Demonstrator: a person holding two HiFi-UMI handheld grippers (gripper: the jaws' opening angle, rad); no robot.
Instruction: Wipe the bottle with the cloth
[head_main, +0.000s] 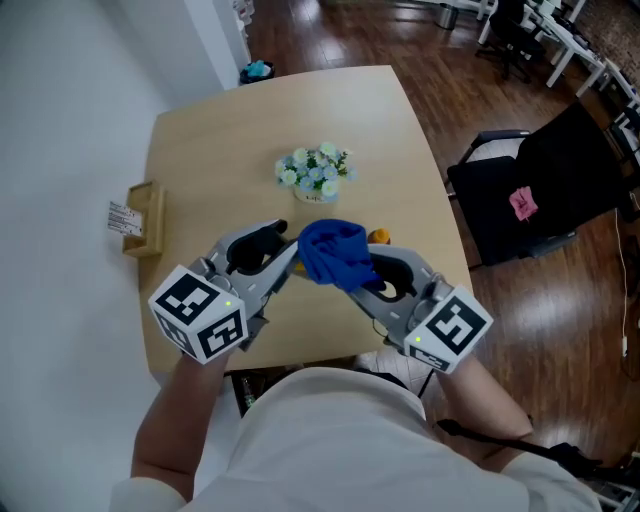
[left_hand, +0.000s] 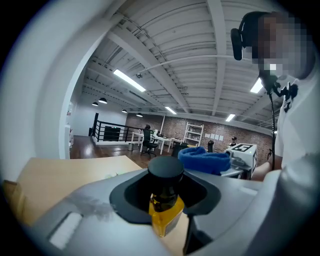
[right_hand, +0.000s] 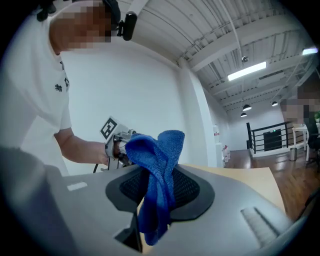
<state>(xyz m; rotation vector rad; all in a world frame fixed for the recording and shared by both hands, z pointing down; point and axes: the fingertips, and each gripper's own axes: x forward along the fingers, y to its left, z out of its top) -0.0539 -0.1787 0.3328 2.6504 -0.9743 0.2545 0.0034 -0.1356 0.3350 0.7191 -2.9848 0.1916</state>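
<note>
Light wooden table (head_main: 200, 170), wood floor around it, white wall at your left. On the table: a small bunch of pale flowers (head_main: 315, 172) near the middle and a wooden card holder (head_main: 140, 222) at the left edge. A black chair (head_main: 560, 180) stands off to the right with something pink on its seat.

Arm pose: both your forearms come up from the bottom of the head view, elbows out, and the two grippers angle inward so their tips nearly meet over the near half of the table. The marker cubes sit closest to your body. Both tools are held clear of the tabletop and point roughly level.

Left gripper (head_main: 288, 262): jaws clamped on the bottle (left_hand: 165, 197). Its own view shows the yellow body pinched between the pads, with the black cap (left_hand: 165, 169) standing above them. From the head view the bottle is mostly covered.

Right gripper (head_main: 355, 275): jaws closed on the blue cloth (head_main: 333, 252). The fabric is bunched above the pads, and a tail hangs below them.

Relation: the cloth lies over the gap between the two tips, just beside the bottle. Actual contact between them cannot be confirmed.
</note>
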